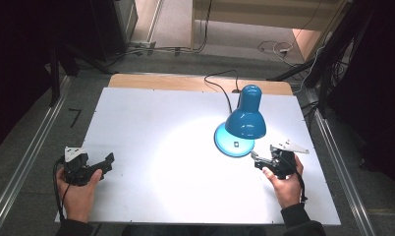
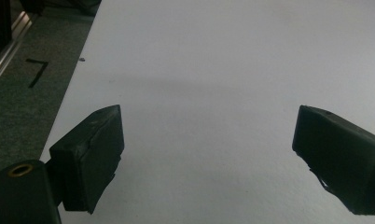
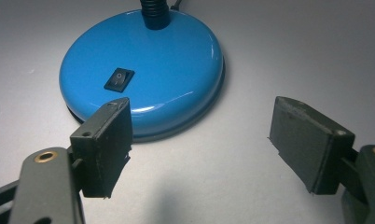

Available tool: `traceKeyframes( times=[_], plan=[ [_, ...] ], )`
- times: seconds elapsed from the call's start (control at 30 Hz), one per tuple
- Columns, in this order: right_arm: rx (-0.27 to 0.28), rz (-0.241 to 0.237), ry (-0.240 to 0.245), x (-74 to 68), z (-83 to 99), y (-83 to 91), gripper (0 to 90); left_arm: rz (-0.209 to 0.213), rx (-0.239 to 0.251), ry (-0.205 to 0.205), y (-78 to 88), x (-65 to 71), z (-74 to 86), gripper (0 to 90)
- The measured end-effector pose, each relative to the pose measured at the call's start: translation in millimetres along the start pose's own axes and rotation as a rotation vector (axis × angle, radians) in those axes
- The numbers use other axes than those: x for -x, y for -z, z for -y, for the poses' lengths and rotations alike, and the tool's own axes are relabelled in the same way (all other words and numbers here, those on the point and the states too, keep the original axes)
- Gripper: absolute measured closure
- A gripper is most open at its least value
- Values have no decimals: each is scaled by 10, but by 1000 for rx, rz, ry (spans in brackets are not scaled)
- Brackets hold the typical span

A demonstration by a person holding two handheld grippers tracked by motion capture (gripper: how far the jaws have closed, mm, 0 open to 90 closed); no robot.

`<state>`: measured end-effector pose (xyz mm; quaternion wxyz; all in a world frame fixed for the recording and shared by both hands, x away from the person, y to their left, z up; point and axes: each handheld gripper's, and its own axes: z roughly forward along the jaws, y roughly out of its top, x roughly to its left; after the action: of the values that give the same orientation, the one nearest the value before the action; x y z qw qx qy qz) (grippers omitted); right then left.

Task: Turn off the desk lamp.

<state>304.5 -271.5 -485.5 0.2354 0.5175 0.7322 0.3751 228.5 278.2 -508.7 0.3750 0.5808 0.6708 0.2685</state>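
Note:
A blue desk lamp [image 1: 246, 115] stands right of centre on the white table [image 1: 151, 147], lit and casting a bright pool on the board. Its round blue base [image 3: 143, 74] carries a small black rocker switch [image 3: 119, 79]. My right gripper [image 1: 258, 158] sits just right of and in front of the base, open, with nothing between its jaws; its left pad [image 3: 104, 147] is close to the base rim. Over the table's left front, my left gripper [image 1: 107, 163] is open above bare board, jaws wide apart.
The lamp's black cord [image 1: 220, 86] runs off the table's far edge. A wooden strip [image 1: 185, 81] borders the back. Metal rails [image 1: 33, 157] flank both sides, and cables lie on the floor behind [image 1: 274, 48].

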Motion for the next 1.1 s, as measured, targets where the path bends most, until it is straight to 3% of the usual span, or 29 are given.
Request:
traceKeyframes(
  times=[0.2,0.43,0.57,0.67,0.7,0.73,0.83,1.1],
  plan=[
    [2,2,8,-39,-10,-44,235,2,-2,0,-1,-1,0,100],
    [50,1,49,-142,-12,-114,408,3,-5,0,-2,0,1,100],
    [63,-9,48,-174,-7,-157,490,3,-5,-1,-2,1,1,100],
    [83,-26,45,-194,-12,-181,614,3,-5,-1,-2,-2,2,100],
    [93,-45,39,-204,-20,-191,706,3,-5,0,-4,-3,3,100],
    [93,-45,39,-204,-20,-191,706,3,-5,0,-4,-3,3,100],
    [105,-72,40,-232,-31,-218,832,4,-4,-1,-4,-4,3,100],
    [100,-97,48,-296,-42,-308,875,5,-4,0,-4,-4,3,101]
  ],
)
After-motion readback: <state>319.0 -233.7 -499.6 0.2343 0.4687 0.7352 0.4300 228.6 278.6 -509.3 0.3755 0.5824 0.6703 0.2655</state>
